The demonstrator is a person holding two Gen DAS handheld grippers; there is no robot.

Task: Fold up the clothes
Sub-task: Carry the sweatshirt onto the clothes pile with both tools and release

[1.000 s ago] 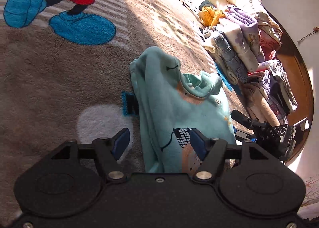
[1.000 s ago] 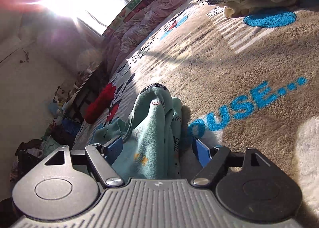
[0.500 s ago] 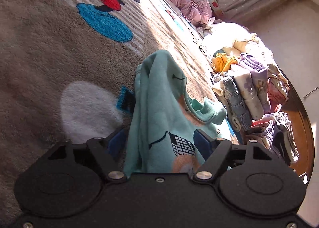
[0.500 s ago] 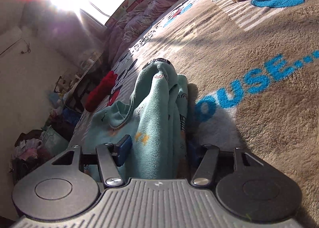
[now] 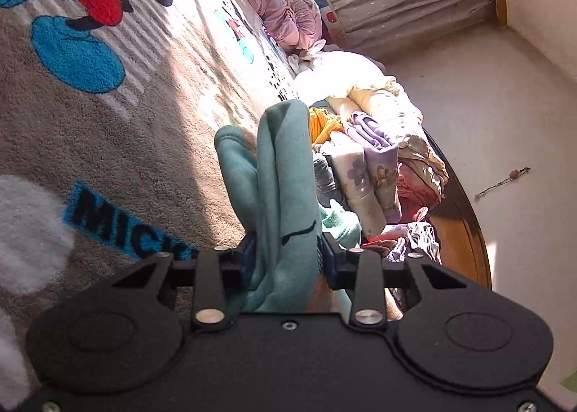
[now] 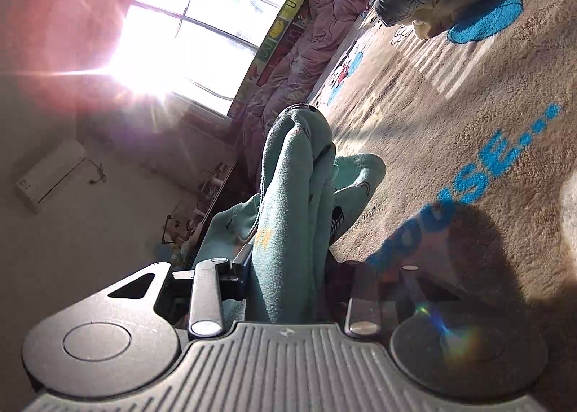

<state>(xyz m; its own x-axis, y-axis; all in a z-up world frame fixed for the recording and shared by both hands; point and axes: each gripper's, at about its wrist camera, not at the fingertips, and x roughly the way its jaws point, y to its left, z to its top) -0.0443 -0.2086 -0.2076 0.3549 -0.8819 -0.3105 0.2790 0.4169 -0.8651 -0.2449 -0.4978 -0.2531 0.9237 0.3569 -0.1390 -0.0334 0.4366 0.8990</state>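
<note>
On my left wrist feed the left gripper (image 5: 286, 253) has both fingers pressed into a bunched fold of the teal garment (image 5: 285, 174), pinching it, and the cloth stands up between them in thick vertical folds above the brown cartoon rug (image 5: 108, 130). A thin black printed line shows on the fabric just above the fingertips. Past the garment, on the right of that view, I can see a pile of folded clothes (image 5: 375, 166) in cream, lilac and pink, with a pink quilt (image 5: 274, 4) bunched near the curtained window further back. On my right wrist feed the right gripper (image 6: 288, 267) is likewise clamped on the teal garment (image 6: 288, 202), the folds rising between its fingers; the far finger sits in deep shadow (lens flare washes over that side), yet the cloth fills the whole gap. More of the garment trails off to the left of this gripper. Blue lettering (image 6: 479, 177) is woven into the rug beside it, and the bright window (image 6: 202, 33) glares behind.
</note>
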